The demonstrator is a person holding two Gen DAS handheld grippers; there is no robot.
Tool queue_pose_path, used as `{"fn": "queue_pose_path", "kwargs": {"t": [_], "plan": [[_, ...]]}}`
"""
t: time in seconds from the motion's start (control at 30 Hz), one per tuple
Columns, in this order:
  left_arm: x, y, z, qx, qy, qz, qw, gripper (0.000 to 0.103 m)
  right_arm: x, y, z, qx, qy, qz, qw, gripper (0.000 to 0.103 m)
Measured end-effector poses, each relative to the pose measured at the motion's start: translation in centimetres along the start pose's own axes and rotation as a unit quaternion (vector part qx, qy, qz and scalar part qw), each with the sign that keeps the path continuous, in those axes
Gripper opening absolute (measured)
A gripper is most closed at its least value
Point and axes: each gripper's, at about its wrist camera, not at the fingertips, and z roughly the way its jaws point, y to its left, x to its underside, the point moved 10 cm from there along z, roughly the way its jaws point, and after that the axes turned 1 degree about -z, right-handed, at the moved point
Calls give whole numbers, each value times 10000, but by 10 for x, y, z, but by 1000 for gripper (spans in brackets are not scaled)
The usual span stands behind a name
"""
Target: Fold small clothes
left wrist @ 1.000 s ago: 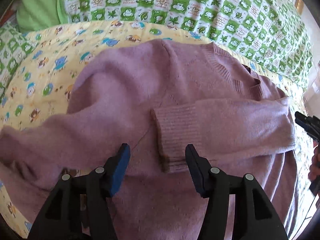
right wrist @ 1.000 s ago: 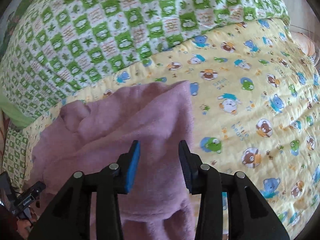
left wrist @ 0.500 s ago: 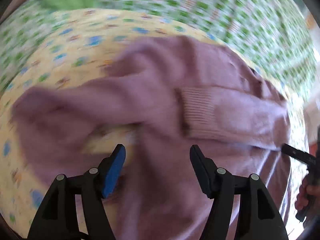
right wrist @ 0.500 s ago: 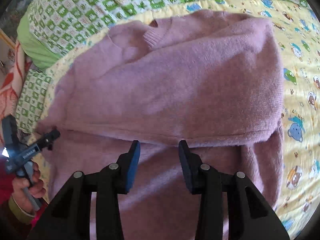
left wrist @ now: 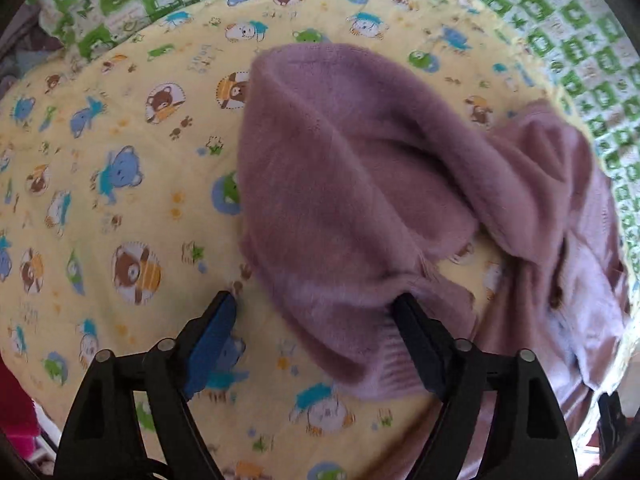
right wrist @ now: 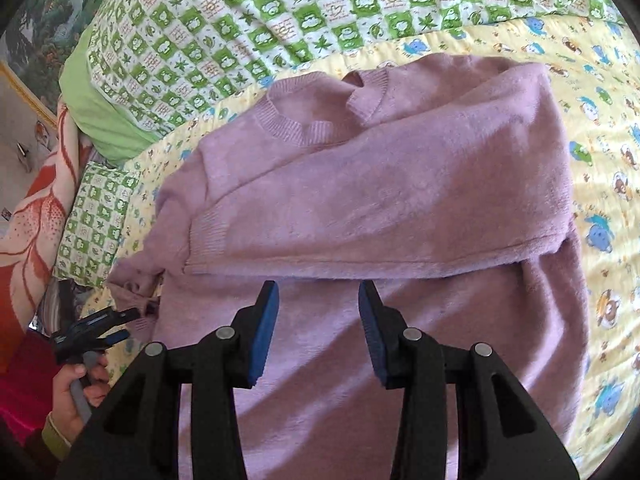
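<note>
Partway through: lilac knit sweater [right wrist: 400, 184] flat on the yellow bear-print quilt [right wrist: 600, 128], one sleeve already crossed over the chest, other sleeve [left wrist: 340, 184] unfolded between the wide-open left gripper [left wrist: 316, 312]; right gripper [right wrist: 318, 300] parted, empty, over the hem.

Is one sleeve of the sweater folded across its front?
Yes, one sleeve lies across the sweater's chest, its cuff near the opposite side.
</note>
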Motion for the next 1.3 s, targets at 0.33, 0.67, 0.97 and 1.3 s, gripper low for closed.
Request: {"fn": "queue_pose_path", "kwargs": {"t": [0.33,0.67,0.97,1.3], "plan": [[-21,-80,-101,821,-1229,1021,9837,10,4,-2,-10,32,-167,115,9998,43],[27,-295,-154,2056,-1213,3074,9211,10,-1,-30,-29,100,-461,443,9979,43],[110,-409,-70,1826,-485,4407,8775,23,-2,-73,-47,281,-600,901,9937,43],[63,-273,-88,1638,-818,3553,9167,52,-13,-71,-37,249,-562,517,9968,43]]}}
